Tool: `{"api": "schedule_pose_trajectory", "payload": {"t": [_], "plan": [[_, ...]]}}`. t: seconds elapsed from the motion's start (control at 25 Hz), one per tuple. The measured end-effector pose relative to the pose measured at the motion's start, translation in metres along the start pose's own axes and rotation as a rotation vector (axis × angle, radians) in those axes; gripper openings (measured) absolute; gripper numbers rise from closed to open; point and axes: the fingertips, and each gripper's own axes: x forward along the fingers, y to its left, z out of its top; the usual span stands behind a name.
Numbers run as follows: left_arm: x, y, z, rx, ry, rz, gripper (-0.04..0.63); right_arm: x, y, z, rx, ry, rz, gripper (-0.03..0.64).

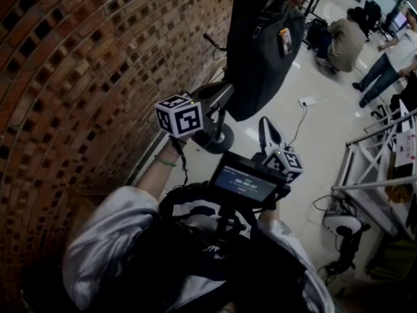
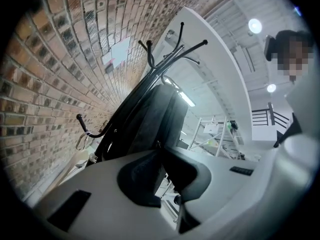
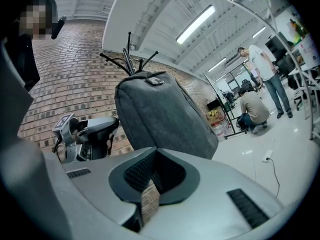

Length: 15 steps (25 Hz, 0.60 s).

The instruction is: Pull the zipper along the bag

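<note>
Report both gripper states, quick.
Left gripper: closed, tips together, holding nothing.
Right gripper: closed, tips together, holding nothing.

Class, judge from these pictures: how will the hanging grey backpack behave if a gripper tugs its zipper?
The backpack hangs from the coat stand, so it will probably swing rather than resist. Its bulging fabric sides look soft and may buckle under a tug.

Brick wall (image 1: 78, 57) beside glossy pale floor (image 1: 319, 135), strip-lit ceiling (image 3: 195, 24).
</note>
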Motion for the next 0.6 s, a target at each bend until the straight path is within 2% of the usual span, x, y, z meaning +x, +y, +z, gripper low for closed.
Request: {"api": "schedule_pose_trajectory", "payload": {"t": [0.2,0.36,0.6], "plan": [[0.002,-0.005,0.012,0.025,-0.007,0.012,0.031,0.002,0.002,0.000,0.004,0.006,0.010,0.008],[0.004,-0.009,0.024,-0.014,-0.036,0.000,0.034,0.004,0.003,-0.001,0.004,0.008,0.017,0.008],[0.009,-0.016,0.043,-0.005,-0.059,-0.004,0.035,0.003,0.004,-0.002,0.005,0.012,0.022,0.008]]}}
